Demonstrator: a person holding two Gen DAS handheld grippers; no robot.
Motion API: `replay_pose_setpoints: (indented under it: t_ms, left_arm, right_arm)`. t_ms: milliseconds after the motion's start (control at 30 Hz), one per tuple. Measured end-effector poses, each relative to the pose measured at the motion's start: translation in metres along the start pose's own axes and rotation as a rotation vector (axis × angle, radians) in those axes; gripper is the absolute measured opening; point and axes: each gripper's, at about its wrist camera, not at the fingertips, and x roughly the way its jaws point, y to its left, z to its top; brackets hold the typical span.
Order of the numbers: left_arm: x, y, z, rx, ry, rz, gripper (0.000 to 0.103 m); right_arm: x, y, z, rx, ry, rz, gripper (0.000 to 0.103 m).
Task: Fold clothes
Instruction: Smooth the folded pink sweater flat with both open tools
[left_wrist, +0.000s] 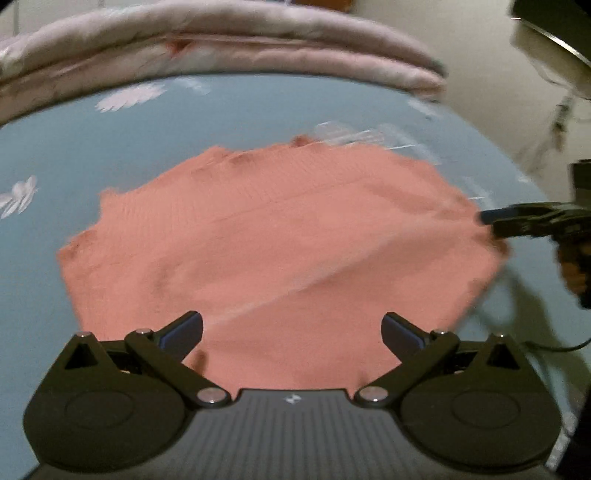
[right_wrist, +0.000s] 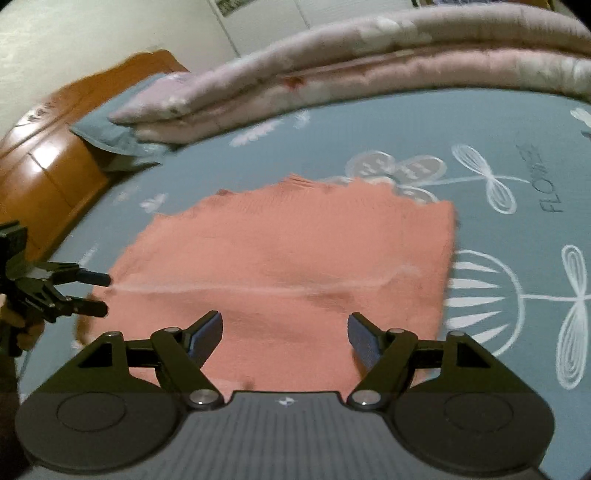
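Blue-grey bedding printed with white flowers covers the bed, with an orange wooden headboard at its far left corner and a folded pinkish quilt along its far edge. On the left, the left gripper hovers over the near edge of the salmon-pink garment, jaws spread wide, nothing between them. That garment lies flat mid-bed. On the right, the right gripper hangs over it too, fingers likewise parted and empty.

Dim, motion-blurred, fisheye-warped edges
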Motion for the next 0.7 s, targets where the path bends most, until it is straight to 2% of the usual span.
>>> replay_pose_setpoints:
  t_ms: [67, 133, 233, 433, 700]
  left_arm:
    - [-0.002, -0.011, -0.005, -0.001, 0.000, -0.009, 0.102]
    - [0.004, -0.015, -0.011, -0.025, 0.027, -0.016, 0.102]
    - [0.013, -0.010, -0.021, -0.070, 0.071, 0.026, 0.102]
    - [0.018, 0.014, -0.036, -0.170, 0.114, 0.075, 0.102]
    - [0.006, 0.023, -0.048, -0.164, 0.127, 0.106, 0.102]
  right_arm:
    - [0.002, 0.015, -0.013, -0.027, 0.010, 0.004, 0.081]
    - [0.014, 0.026, -0.024, -0.061, 0.050, -0.053, 0.081]
    - [0.030, 0.021, -0.034, -0.031, 0.131, -0.176, 0.081]
    - [0.035, 0.018, -0.030, 0.010, 0.146, -0.205, 0.081]
    - [0.028, 0.021, -0.032, 0.001, 0.157, -0.228, 0.081]
